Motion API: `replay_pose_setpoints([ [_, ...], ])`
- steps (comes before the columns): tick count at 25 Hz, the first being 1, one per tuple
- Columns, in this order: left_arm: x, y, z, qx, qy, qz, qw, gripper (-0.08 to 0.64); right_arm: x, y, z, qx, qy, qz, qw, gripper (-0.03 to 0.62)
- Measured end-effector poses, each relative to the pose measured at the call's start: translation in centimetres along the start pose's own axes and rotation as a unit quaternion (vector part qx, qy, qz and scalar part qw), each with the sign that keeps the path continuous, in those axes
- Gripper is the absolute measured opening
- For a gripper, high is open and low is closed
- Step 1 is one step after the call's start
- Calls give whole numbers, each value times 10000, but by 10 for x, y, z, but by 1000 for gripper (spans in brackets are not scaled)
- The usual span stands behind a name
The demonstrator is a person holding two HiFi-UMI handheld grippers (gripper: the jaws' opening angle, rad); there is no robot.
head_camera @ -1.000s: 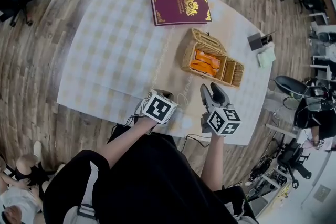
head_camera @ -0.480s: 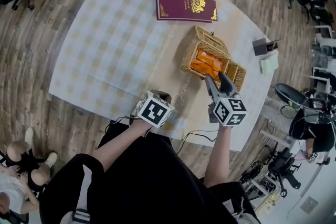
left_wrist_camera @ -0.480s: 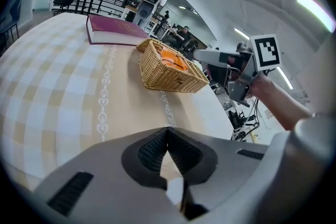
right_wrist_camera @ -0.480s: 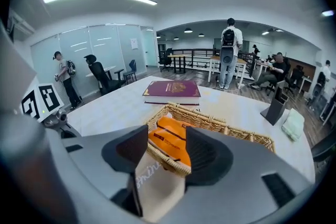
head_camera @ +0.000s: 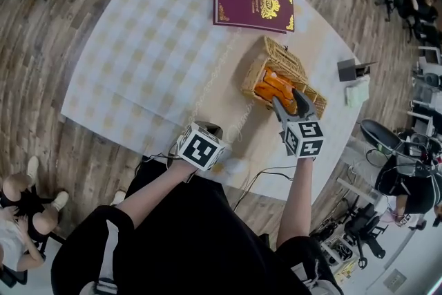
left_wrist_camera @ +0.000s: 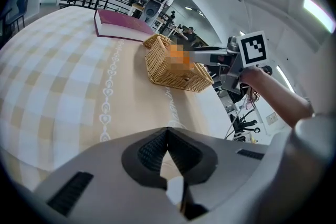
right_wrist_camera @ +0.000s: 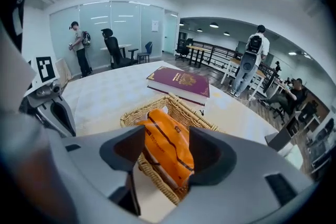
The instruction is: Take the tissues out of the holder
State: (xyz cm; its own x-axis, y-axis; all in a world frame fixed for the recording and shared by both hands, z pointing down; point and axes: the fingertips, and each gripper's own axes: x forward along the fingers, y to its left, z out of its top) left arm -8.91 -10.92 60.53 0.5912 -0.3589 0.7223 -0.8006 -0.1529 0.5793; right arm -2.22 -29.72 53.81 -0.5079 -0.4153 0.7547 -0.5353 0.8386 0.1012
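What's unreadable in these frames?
- Head view: the right hand-held gripper, whose jaws have just been opening with the tissue pack between them, covers the pack's near end; contact unclear.
- Left gripper view: the pack is blurred over.
- Right gripper view: its body hides the holder's near wall and the pack's lower end.
- Head view: book cover print too small.

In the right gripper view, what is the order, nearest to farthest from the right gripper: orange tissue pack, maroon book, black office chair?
1. Orange tissue pack: in the basket, between the right gripper's jaws, which have just been opening.
2. Maroon book: beyond the basket.
3. Black office chair: far back, left.
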Motion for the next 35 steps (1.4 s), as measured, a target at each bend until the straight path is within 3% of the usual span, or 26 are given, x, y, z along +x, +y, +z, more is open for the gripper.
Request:
replay_pose_setpoints([
  [10,9,2,-8,-223,-36,47,9997,0,18,-23,-6,-943,392,129,9947,256],
  [14,8,5,-9,-277,-33,84,9996,0,27,-24,-13,-1118,661,248,9912,254],
  [21,11,6,-9,-355,-38,72,9993,0,33,-26,-16,-1114,753,288,9905,87],
  [27,12,5,-9,-346,-21,41,9994,0,30,-19,-18,-1140,773,381,9897,35],
  [35,12,1,-7,-237,12,-37,9997,0,11,-17,-7,-1200,661,288,9902,20],
])
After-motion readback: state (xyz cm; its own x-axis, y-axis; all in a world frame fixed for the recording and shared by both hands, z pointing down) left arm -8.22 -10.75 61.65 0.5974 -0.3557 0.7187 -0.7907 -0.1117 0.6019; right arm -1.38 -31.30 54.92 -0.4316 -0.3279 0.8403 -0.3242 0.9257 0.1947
